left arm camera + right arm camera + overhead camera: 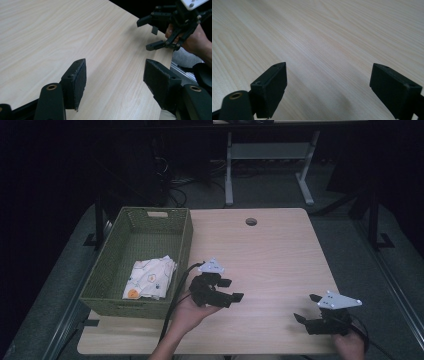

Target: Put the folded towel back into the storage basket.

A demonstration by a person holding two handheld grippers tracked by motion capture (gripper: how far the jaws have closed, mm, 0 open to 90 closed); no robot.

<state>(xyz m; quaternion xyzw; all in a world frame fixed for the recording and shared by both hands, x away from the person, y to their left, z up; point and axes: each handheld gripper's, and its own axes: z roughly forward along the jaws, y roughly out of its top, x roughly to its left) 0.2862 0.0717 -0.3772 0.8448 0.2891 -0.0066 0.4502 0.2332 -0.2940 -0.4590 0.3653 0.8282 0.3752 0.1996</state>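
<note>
Jaws of left gripper [235, 290] and right gripper [306, 307] gape, empty. Left-centre, the folded white patterned cloth [150, 277] in the green woven basket [184, 245] looks soft, light; pinch its folded edge.

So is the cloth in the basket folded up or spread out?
Folded. The cloth lies as a neat stacked bundle at the near end of the basket, leaving most of the basket floor bare.

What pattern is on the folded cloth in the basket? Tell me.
The folded cloth is white with small orange and dark prints; it shows best in the high view.
</note>
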